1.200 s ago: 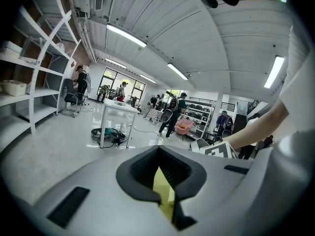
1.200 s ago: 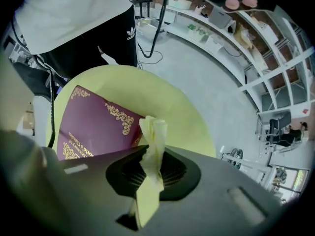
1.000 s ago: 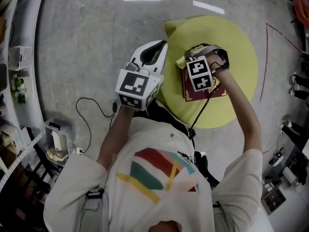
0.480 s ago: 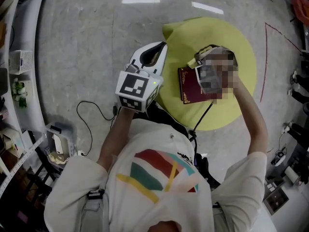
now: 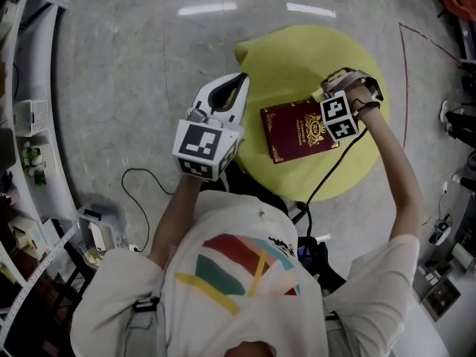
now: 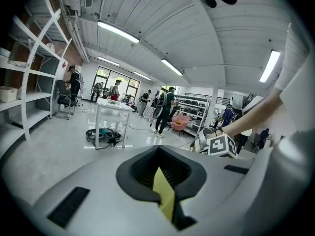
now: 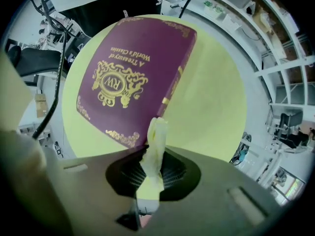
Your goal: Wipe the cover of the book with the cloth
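Yellow table [image 5: 297, 58] on grey floor [image 5: 134, 65] bears book [image 5: 297, 131]; right tool [image 7: 152, 178] pinches cloth [image 7: 156, 139]; left tool [image 6: 164, 196] closed.

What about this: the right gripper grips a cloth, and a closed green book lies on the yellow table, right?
Wrong colour: the right gripper view shows the book maroon, not green. The right gripper grips a cloth; the closed book lies on the yellow table.

the right gripper [image 5: 341, 95], holding the cloth [image 7: 156, 141], has slid rightward off the book [image 5: 297, 132] cover.
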Available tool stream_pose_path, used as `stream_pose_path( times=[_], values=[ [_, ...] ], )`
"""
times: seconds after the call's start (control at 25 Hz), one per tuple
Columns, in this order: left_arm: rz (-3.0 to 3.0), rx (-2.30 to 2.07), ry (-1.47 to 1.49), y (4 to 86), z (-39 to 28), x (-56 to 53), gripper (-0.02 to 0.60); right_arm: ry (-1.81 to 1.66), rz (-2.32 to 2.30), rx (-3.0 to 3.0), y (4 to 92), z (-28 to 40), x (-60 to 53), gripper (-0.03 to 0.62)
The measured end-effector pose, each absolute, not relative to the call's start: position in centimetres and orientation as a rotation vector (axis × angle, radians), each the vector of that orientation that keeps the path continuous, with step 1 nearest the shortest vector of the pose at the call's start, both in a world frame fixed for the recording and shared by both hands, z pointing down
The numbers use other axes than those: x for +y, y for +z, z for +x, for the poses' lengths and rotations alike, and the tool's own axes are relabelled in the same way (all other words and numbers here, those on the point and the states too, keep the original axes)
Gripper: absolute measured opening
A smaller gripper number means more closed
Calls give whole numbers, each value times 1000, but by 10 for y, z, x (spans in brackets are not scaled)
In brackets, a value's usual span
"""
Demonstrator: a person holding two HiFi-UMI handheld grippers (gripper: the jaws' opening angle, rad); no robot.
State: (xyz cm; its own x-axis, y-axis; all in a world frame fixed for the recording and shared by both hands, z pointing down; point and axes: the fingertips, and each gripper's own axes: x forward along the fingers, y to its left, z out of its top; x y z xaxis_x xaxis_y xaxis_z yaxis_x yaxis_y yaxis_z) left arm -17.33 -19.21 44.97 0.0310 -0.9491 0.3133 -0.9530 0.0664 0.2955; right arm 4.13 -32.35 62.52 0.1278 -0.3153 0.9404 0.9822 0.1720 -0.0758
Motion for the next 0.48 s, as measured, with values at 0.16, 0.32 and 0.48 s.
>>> stream_pose_path(
  times=[0.16,0.32,0.48],
  values=[
    [1906,-1913,41,450,-166,-196,15,-1131,-854,-966,626,60,-343,29],
    [1936,-1902,53,444,-160,-200,15,-1119,-811,-967,625,73,-355,28],
    [1960,-1898,70,442,-158,-201,15,-1104,-787,-958,624,86,-361,29]
  ],
)
